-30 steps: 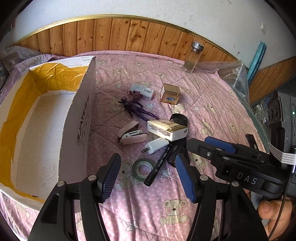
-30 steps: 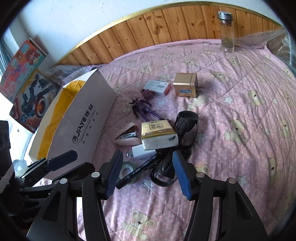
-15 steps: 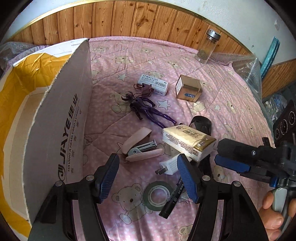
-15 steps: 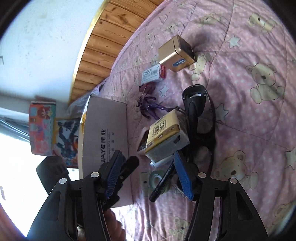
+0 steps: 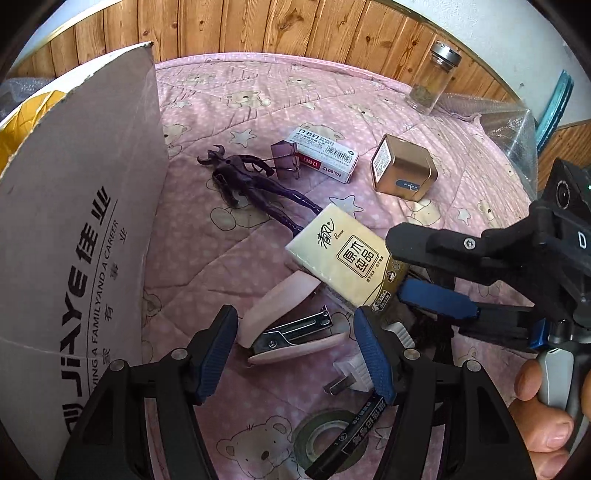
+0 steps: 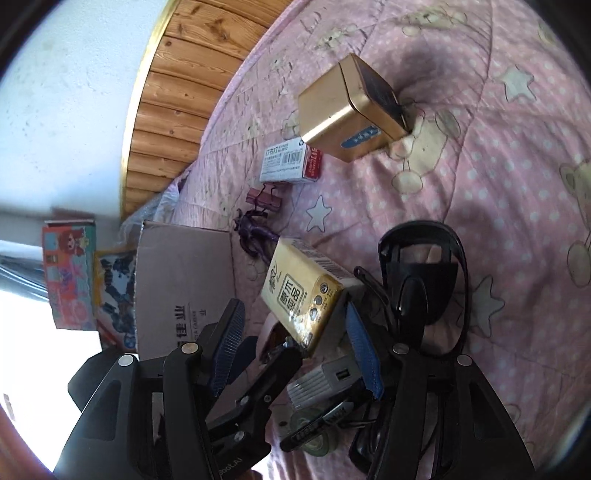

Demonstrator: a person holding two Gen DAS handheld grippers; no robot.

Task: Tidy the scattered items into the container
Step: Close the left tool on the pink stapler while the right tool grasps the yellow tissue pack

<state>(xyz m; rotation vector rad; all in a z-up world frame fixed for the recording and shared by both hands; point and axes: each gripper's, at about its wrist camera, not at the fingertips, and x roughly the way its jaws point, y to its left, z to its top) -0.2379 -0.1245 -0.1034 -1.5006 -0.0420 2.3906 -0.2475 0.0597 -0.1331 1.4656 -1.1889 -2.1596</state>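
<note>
Both claws, left [image 5: 291, 341] and right [image 6: 291, 350], agape.

Wood-panelled wall [image 5: 229, 26], pink quilted bed [image 5: 258, 92]

Cardboard box wall [image 5: 74, 229] close left

Ref: tissue pack [image 5: 341, 258]. Cardboard box [image 5: 74, 258] far left of it, figurine [image 5: 255, 184] behind-left, tin [image 5: 404, 171] behind-right, stapler [image 5: 291, 328] just in front, partly under.
</note>
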